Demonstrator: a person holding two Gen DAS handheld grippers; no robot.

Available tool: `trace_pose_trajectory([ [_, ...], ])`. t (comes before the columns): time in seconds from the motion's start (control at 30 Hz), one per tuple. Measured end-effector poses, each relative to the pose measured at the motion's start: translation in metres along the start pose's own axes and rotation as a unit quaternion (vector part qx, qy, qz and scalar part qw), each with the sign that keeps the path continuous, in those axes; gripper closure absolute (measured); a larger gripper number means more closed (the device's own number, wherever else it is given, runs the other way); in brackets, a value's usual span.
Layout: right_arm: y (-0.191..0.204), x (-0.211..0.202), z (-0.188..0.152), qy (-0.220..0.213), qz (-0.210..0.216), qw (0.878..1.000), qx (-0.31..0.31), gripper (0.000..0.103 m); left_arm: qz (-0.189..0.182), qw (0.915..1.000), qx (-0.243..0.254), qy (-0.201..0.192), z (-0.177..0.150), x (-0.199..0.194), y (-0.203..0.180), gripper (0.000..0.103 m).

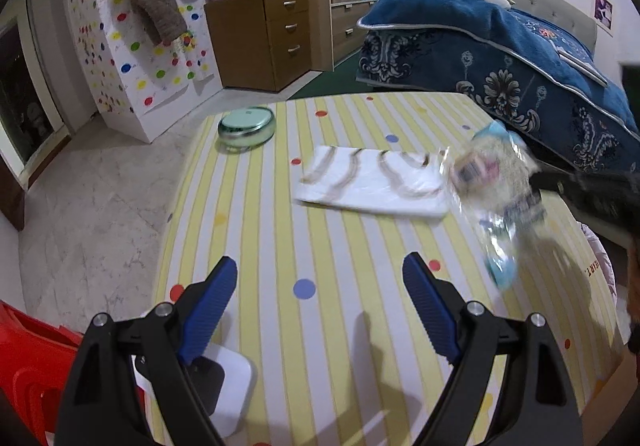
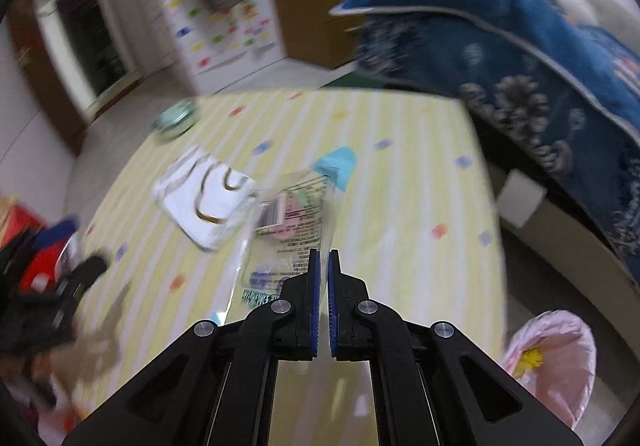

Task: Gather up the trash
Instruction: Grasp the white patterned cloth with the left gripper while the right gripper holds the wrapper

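Item one: my left gripper [image 1: 320, 282], fingers [image 1: 212, 304] spread wide with nothing between them, hung above the near part of the counter [image 1: 340, 326], which wore a yellow-and-white striped cloth with coloured dots.

Item two: my right gripper [image 2: 323, 258], fingers pressed together on the near edge of a clear printed plastic wrapper [image 2: 292, 222]. From the left wrist view the same wrapper [image 1: 492, 198] showed blurred at the right side, hanging from the dark gripper above the counter, its blue end lowest.

Item three: a folded white cloth [image 1: 372, 182] with brown curved stripes lay flat on the counter, just beside the wrapper.

Item four: a round green tin [image 1: 247, 124] sat near the far left corner of the counter, well apart from both grippers.

Item five: a white square object [image 1: 232, 386] lay at the near left edge, partly under my left gripper.

Item six: a pink-lined bin [image 2: 560, 358] stood on the floor off the counter's right side.

Item seven: a bed with a blue patterned blanket [image 1: 520, 58] stood beyond the counter.
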State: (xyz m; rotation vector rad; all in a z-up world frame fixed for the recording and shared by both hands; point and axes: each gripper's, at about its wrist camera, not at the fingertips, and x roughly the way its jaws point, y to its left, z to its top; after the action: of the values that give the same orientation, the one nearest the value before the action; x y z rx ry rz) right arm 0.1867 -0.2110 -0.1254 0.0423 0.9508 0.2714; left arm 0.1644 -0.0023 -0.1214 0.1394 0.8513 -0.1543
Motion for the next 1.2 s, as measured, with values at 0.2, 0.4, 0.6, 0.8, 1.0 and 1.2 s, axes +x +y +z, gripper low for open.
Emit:
trace_pose_trajectory([
  [0.2, 0.030, -0.016, -0.030, 0.017, 0.048, 0.998, -0.021, 0.100, -0.001, 1.0000, -0.003, 0.002, -0.007, -0.003, 0.003, 0.020],
  [0.4, 0.014, -0.049, -0.039, -0.033, -0.034, 0.999, 0.012, 0.100, -0.002, 0.9996, -0.025, 0.015, -0.002, 0.005, 0.005, 0.020],
  [0.6, -0.005, -0.068, -0.047, -0.067, -0.080, 0.994, 0.029, 0.100, -0.004, 0.9984, -0.048, 0.029, 0.016, 0.026, -0.002, 0.029],
  [0.8, -0.020, -0.078, -0.057, -0.077, -0.097, 0.991, 0.051, 0.100, 0.022, 0.9945, -0.088, 0.052, 0.036, 0.053, -0.008, 0.030],
  [1.0, -0.025, -0.087, -0.067, -0.078, -0.100, 0.990, 0.057, 0.100, 0.040, 0.9901, -0.108, 0.080, 0.041, 0.073, -0.016, 0.030],
  [1.2, -0.022, -0.097, -0.077, -0.082, -0.095, 0.990, 0.059, 0.100, 0.052, 0.9928, -0.076, 0.076, 0.031, 0.067, -0.024, 0.043],
])
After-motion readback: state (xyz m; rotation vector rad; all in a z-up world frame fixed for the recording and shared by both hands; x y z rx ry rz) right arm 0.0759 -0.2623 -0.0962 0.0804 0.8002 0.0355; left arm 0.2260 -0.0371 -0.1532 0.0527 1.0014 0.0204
